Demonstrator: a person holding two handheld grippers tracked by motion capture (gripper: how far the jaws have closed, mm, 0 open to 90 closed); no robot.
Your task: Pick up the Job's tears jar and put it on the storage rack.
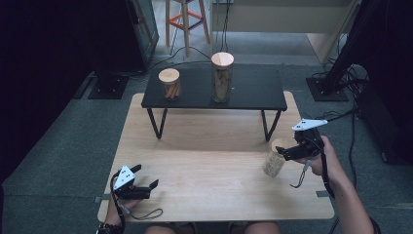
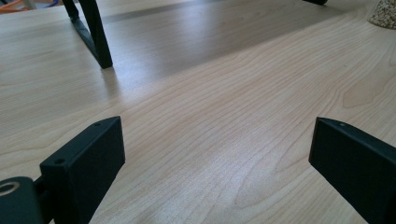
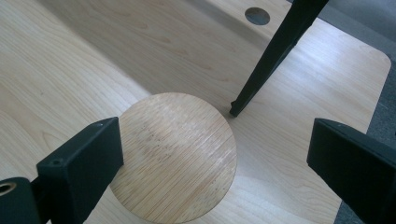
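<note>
No legible text, labels, brands, numbers or signs in any view. The wooden jar lid (image 3: 173,156) under the right tongs (image 3: 212,175) is plain grain, unmarked. The jars on the black shelf (image 1: 253,92) and the surface (image 1: 204,180) bear no readable marking at this resolution.

High view: right tongs (image 1: 285,151) overlap the near jar's lid (image 1: 282,144); contents of the short jar (image 1: 170,84) and tall jar (image 1: 222,78) on the black shelf (image 1: 253,90) are too small to identify. Left gripper view: grain-filled jar (image 2: 384,14) cut off at the upper right corner.
</note>
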